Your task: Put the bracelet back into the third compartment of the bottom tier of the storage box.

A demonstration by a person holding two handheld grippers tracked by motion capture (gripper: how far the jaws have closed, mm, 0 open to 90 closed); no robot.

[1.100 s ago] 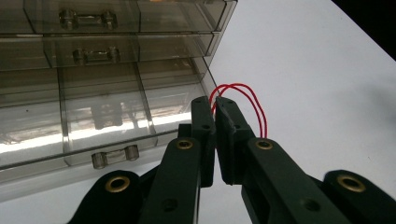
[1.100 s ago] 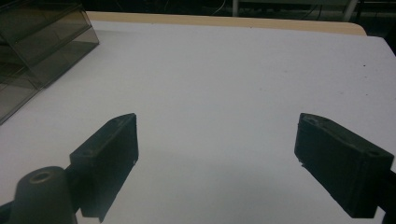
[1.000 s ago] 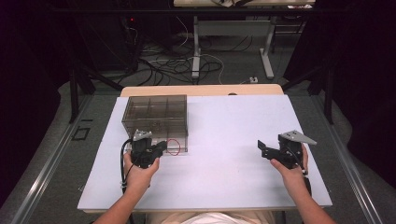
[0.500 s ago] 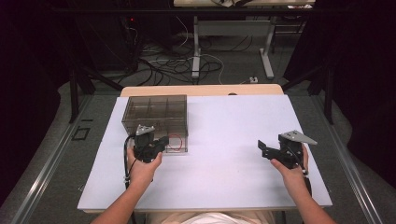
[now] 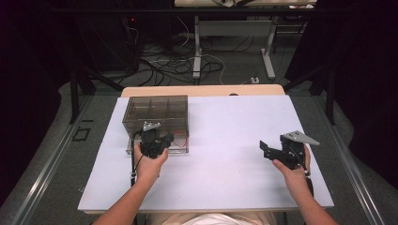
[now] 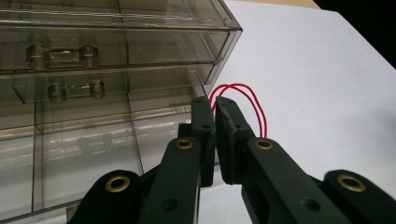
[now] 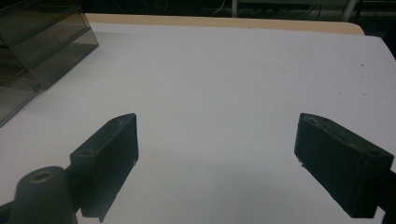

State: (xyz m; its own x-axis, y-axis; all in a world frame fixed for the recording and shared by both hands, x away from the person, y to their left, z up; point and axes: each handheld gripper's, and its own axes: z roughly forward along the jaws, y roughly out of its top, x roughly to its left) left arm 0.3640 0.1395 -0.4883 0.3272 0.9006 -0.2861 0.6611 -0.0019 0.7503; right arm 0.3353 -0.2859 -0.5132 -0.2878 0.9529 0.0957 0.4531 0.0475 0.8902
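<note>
A smoky clear plastic box with several compartments stands at the table's back left. My left gripper is at the box's front wall, shut on a thin red wire loop. In the left gripper view the two jaws press together and the red wire loop arches out beyond their tips, beside the box and its lower right corner. At the right side of the table my right gripper is held above the surface, open. Its jaws stand wide apart with nothing between them.
A white sheet covers the table, with a wooden edge showing at the back. A corner of the box shows at the far left of the right gripper view. Cables and table legs lie on the floor beyond.
My left gripper has moved away from the person and slightly right, up against the front of the box, with the red loop still in it. The right gripper has stayed still.
</note>
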